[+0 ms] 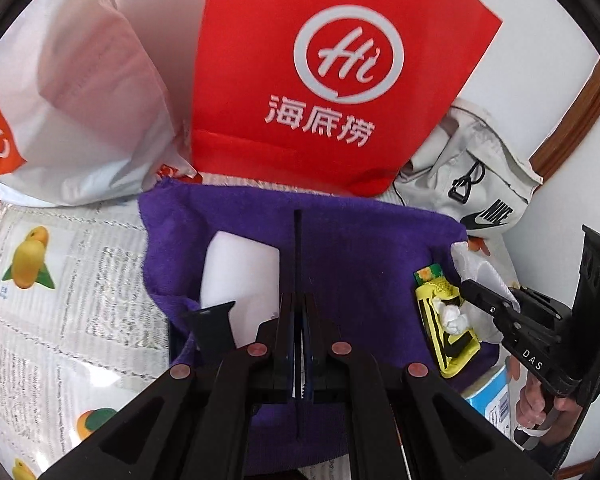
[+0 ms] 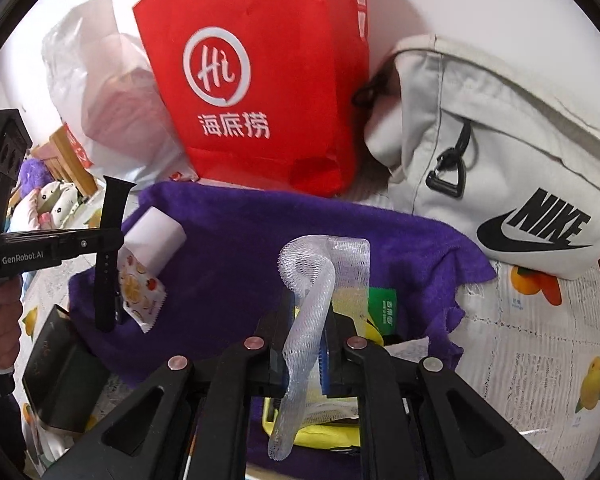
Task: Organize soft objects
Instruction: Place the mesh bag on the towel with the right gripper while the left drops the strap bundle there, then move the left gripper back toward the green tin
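A purple towel (image 1: 340, 248) lies spread on the table, also seen in the right wrist view (image 2: 260, 240). My left gripper (image 1: 298, 304) is shut on a thin black watch strap (image 2: 110, 256), which hangs upright over the towel's left edge. My right gripper (image 2: 308, 308) is shut on a white foam net sleeve (image 2: 312, 300) that curls above its jaws, over a yellow pouch (image 2: 320, 432) on the towel's right side. The left wrist view shows the right gripper (image 1: 466, 286) at that pouch (image 1: 448, 320). A white packet with fruit print (image 2: 148, 264) rests on the towel.
A red paper bag (image 1: 320, 80) stands behind the towel, with a white plastic bag (image 1: 80, 100) to its left and a white Nike bag (image 2: 500, 160) to its right. A green card (image 2: 382, 312), a black box (image 2: 60, 376) and a blue-white box (image 1: 492, 396) lie near the towel's edges.
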Demonstrator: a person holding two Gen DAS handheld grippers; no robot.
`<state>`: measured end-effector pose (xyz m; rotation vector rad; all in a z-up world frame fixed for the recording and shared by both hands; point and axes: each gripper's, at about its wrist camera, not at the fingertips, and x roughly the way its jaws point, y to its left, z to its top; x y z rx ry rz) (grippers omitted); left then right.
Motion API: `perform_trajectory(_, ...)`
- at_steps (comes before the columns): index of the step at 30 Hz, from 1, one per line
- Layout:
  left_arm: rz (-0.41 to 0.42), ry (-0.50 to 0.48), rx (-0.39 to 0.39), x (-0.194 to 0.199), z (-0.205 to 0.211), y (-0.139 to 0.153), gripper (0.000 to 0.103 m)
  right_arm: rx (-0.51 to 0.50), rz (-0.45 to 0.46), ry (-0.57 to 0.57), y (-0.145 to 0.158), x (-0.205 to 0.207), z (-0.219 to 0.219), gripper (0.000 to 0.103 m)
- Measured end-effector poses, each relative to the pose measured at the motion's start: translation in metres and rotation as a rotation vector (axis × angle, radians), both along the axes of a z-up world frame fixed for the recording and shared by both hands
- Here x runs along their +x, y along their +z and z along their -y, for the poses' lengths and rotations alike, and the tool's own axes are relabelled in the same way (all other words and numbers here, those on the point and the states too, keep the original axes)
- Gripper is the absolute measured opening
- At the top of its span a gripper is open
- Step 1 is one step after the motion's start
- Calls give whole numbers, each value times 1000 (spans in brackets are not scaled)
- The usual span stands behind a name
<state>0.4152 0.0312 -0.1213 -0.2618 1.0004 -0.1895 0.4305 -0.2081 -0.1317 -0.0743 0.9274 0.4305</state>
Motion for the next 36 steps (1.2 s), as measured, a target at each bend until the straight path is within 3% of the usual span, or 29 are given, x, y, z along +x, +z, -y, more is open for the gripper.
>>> perform_trajectory(4,-20,0,7,4,4,-7,4,11,-1,-3,-2,3,3,17)
perform_trajectory(6,-26,8,19,5,5,-9,4,-2,2,5,-2,2,2,27)
perform_trajectory(8,-29,6,25,5,6,-9,5,-23,21,5,-1,-1,1,49)
perform_trajectory(9,-31,8,30,4,7,-8,10,-32,31,3,0,-2,1,50)
perform_trajectory(10,-30,5,39,4,8,-8,24,-38,45,0,2,-5,1,50)
perform_trajectory(11,-22,9,60,2,9,-6,32,-35,49,4,3,-6,2,53)
perform_trajectory(12,-15,16,75,0,9,-4,38,-34,48,7,5,-9,2,55)
perform_trajectory(13,-11,20,82,-1,9,-3,38,-36,51,-1,7,-11,3,58)
perform_trajectory(22,25,71,81,-49,-14,27,38,13,115,-42,37,-57,13,59)
perform_trajectory(26,57,77,112,-86,-20,41,38,-1,130,-10,47,-96,5,60)
perform_trajectory(29,64,64,76,-116,-27,49,38,-11,126,13,51,-128,-7,65)
perform_trajectory(33,61,77,109,-156,-35,54,39,26,96,56,51,-172,-20,67)
perform_trajectory(36,58,96,117,-185,-43,53,41,49,79,99,45,-208,-31,74)
